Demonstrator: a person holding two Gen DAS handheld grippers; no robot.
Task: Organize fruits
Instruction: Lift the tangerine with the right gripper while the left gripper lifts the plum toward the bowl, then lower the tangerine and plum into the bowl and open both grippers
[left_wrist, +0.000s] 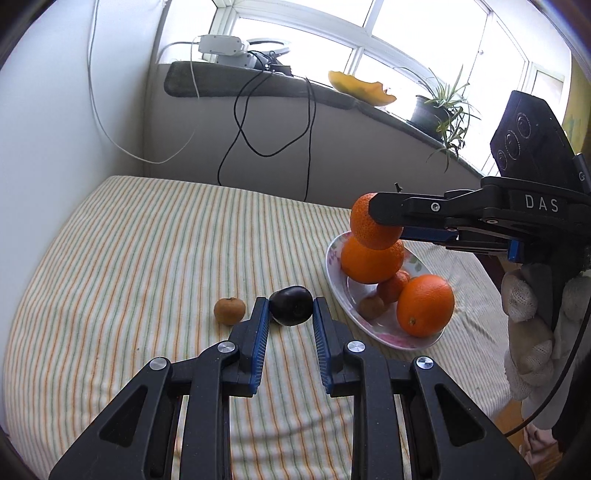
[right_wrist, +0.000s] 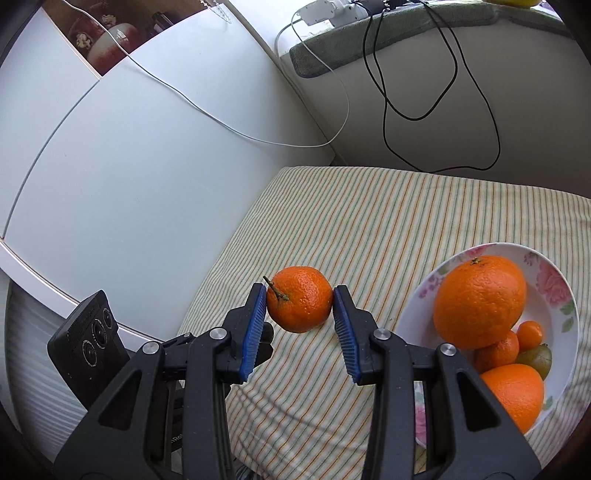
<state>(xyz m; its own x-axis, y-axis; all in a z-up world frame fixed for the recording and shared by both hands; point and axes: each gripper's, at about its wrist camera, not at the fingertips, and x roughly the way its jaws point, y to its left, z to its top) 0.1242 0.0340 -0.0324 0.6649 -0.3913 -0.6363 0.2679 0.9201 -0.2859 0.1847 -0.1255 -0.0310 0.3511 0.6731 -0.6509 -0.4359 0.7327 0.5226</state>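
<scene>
Covering the table, a striped cream cloth (left_wrist: 129, 258) with green and orange lines. Near its right edge, a white oval floral dish (right_wrist: 554, 284) heaped with two big oranges (right_wrist: 480, 301), smaller orange fruits and a greenish one. Raised off the cloth just left of the dish, a stemmed orange mandarin (right_wrist: 300, 303), pinched between the blue pads of the right gripper (right_wrist: 300, 295). Nearer the cloth's middle, a dark plum-like fruit (left_wrist: 291, 305), clamped in the narrowed jaws of the left gripper (left_wrist: 291, 304). Just left of that, lying on the cloth, a small brownish-orange mandarin (left_wrist: 229, 310).
</scene>
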